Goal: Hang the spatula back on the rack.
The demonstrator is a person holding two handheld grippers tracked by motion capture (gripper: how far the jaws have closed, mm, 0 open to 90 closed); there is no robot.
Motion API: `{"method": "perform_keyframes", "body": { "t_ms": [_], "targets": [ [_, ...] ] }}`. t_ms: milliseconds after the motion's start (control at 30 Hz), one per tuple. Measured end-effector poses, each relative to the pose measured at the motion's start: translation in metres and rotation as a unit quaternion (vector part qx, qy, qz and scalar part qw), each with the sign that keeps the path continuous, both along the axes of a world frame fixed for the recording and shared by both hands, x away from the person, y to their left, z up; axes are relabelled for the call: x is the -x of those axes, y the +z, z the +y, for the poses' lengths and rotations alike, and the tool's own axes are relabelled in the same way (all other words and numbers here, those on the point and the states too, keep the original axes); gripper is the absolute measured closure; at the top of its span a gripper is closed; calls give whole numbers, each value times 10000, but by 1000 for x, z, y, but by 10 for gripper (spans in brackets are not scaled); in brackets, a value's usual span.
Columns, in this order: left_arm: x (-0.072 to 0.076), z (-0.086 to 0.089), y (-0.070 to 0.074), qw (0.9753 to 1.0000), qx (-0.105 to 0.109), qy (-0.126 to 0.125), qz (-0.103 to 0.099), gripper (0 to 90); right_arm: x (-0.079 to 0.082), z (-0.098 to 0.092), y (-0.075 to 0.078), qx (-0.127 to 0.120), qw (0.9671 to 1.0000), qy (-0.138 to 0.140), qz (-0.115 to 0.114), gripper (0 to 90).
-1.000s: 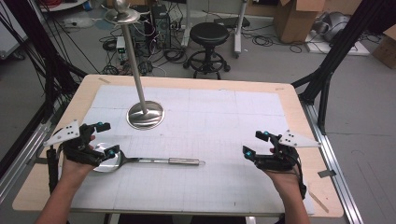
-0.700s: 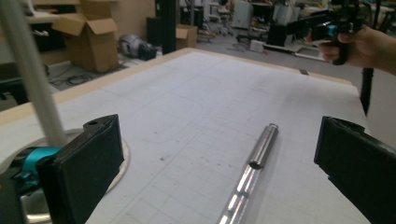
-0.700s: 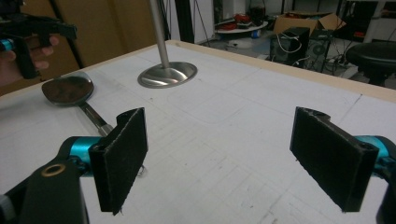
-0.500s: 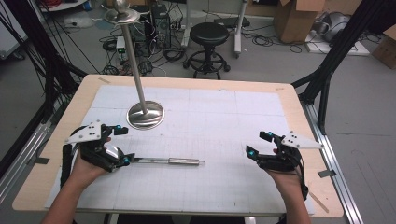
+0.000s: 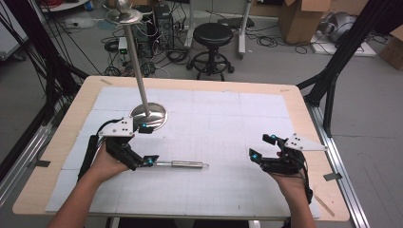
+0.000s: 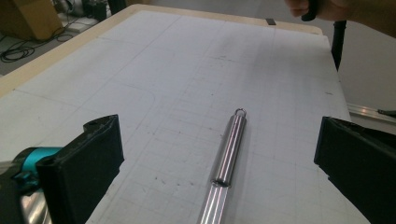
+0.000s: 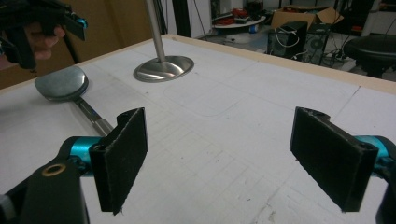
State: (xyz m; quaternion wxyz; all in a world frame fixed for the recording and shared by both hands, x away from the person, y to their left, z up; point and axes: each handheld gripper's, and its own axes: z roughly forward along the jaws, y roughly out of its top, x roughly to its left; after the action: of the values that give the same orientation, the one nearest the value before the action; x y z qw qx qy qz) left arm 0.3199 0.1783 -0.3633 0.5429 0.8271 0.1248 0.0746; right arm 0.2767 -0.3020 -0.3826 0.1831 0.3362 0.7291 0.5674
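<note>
Your left gripper [image 5: 145, 145] sits at about eight o'clock on the bench [image 5: 304, 109], jaws spread wide and straddling the steel ladle [image 5: 183, 164] where its handle meets the bowl. They hold nothing. In the left gripper view the ladle's handle [image 6: 228, 154] runs away from you between the jaws, ending in a small hanging ring. The ladle lies flat on the white gridded mat [image 5: 228, 118], handle pointing toward three o'clock, with open mat beyond its tip.

Your right gripper [image 5: 263, 148] rests at about four o'clock, well apart from the ladle, jaws wide and empty, near the mat's right edge.

At ten o'clock, just beyond your left gripper, a tall steel stand [image 5: 135, 61] rises from a round base [image 5: 149, 115]. The mat's centre and far half lie bare. The right gripper view shows the ladle's bowl [image 7: 61, 83] near that base.
</note>
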Motion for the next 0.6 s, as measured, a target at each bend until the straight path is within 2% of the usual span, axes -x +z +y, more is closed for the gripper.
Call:
{"method": "perform_keyframes", "body": {
  "t_ms": [67,167,333,467,600],
  "targets": [
    [-1,-4,0,10000,-62,-49,18,18,0,0,0,-10,10000,3,-13,182],
    [-2,-11,0,9995,-300,-98,55,18,0,-1,1,-38,10000,-18,-15,182],
    [-5,-26,7,9980,-554,-287,-32,18,0,0,1,-35,10000,-10,1,182],
    [-11,-38,10,9961,-785,-391,-15,18,-2,1,0,-14,10000,11,30,181],
    [-17,-50,6,9927,-1093,-505,102,18,-4,1,-1,-1,10000,28,46,182]
  ]
}}
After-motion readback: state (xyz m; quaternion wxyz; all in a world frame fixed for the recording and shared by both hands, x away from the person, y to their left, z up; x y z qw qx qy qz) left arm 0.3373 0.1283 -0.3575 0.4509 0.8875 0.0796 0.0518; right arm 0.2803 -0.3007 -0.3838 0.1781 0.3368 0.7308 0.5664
